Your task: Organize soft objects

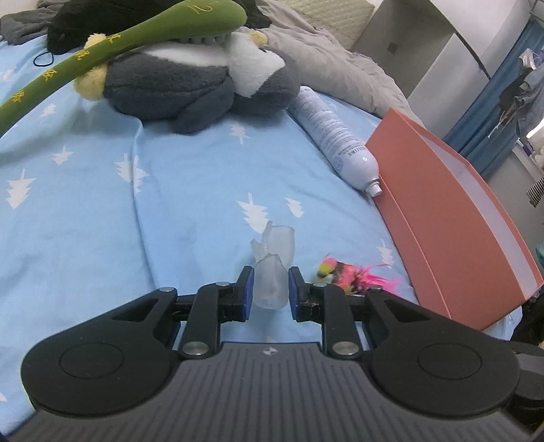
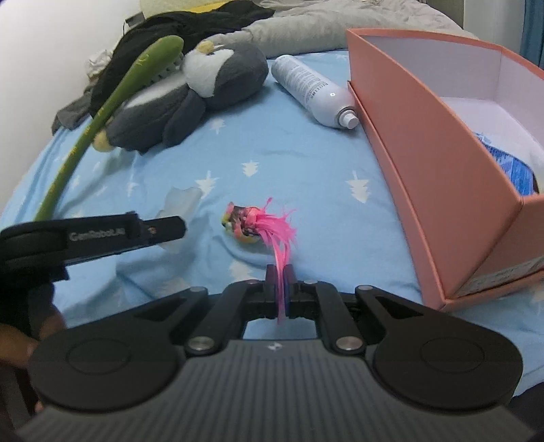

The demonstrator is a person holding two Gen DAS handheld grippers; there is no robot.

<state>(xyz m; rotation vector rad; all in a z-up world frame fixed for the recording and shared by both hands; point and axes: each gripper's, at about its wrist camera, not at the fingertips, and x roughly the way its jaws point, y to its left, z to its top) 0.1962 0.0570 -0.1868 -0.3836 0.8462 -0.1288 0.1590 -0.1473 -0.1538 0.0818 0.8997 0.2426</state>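
Down on the bed (image 1: 102, 210), with its blue sheet of white trees, the left hand-held gripper (image 1: 270, 285) has a frosted, translucent wrap (image 1: 273, 268) upright between its blue pads; the left pad touches it, while a thin gap shows on the right, so I cannot tell whether it is truly clamped. Just right of it lies a feather toy (image 2: 248, 224), a small mottled ball with pink plumes. The right hand-held gripper (image 2: 280, 289) is nearly together, with one pink plume running between its pads; the ball itself rests on the sheet just ahead of it. From the right wrist view the left gripper's finger (image 2: 163, 227) reaches in from the left, near the toy.

Farther back a grey-and-white plush (image 1: 190, 85) lies on the sheet, with a long green brush (image 1: 112, 51) resting across it. A white spray can (image 1: 335, 142) lies on its side, nozzle just beside an open orange box (image 2: 425, 163). Dark and grey clothes (image 2: 190, 23) pile behind.
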